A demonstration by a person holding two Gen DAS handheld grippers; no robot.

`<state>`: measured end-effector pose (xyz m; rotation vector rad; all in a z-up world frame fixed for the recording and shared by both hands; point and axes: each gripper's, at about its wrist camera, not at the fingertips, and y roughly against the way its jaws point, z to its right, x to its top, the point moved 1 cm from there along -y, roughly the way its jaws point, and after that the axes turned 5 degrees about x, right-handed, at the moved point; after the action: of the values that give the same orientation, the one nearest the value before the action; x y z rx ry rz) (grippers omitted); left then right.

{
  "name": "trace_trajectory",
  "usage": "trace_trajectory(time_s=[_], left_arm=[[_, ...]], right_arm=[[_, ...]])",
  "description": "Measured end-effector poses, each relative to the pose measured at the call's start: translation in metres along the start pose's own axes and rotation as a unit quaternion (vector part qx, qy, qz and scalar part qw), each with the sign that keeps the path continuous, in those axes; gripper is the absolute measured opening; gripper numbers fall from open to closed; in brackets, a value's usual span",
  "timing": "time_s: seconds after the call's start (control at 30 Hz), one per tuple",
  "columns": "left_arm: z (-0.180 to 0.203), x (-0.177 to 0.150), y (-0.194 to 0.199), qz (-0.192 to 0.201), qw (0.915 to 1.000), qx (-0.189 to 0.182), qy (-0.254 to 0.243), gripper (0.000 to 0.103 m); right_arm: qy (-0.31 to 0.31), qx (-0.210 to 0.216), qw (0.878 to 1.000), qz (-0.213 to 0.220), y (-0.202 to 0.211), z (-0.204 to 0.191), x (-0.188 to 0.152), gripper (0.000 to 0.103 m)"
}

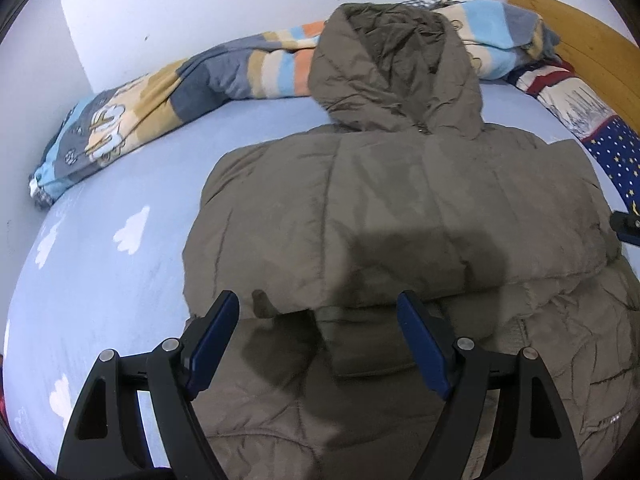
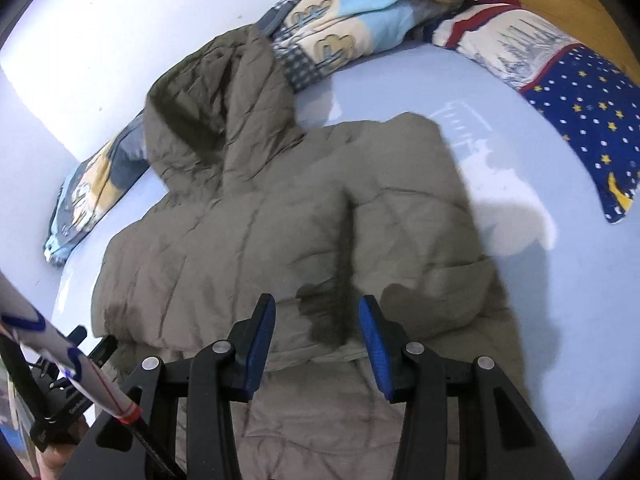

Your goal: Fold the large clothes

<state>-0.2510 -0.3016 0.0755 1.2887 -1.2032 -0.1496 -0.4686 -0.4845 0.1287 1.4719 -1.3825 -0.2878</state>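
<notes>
Jacket, olive and hooded, lies on the bed, long axis running up-frame toward the hood; left tongs and right tongs gape empty over its folded lower edge.

Left gripper open over olive jacket on bed.

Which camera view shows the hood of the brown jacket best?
The left wrist view: the hood lies near the centre, upright in the picture and sharp, with its whole outline and the zip below visible. The right wrist view also shows the whole hood, but tilted, off to the left and slightly blurred.
</notes>
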Motion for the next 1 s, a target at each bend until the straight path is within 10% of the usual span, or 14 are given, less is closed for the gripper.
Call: trace_trajectory(time_s=[0.47, 0.8, 1.0], left_arm=[[-0.021, -0.001, -0.013, -0.055, 0.9973, -0.002, 0.049, 0.08], [-0.076, -0.01, 0.093, 0.056, 0.99, 0.004, 0.129, 0.081], [-0.097, -0.026, 0.072, 0.016, 0.9832, 0.001, 0.182, 0.083]], right_arm=[[-0.066, -0.005, 0.994, -0.083, -0.029, 0.034, -0.015, 0.055], [-0.041, 0.017, 0.998, -0.043, -0.003, 0.012, -0.017, 0.055], [0.006, 0.024, 1.0, -0.013, 0.004, -0.009, -0.019, 0.055]])
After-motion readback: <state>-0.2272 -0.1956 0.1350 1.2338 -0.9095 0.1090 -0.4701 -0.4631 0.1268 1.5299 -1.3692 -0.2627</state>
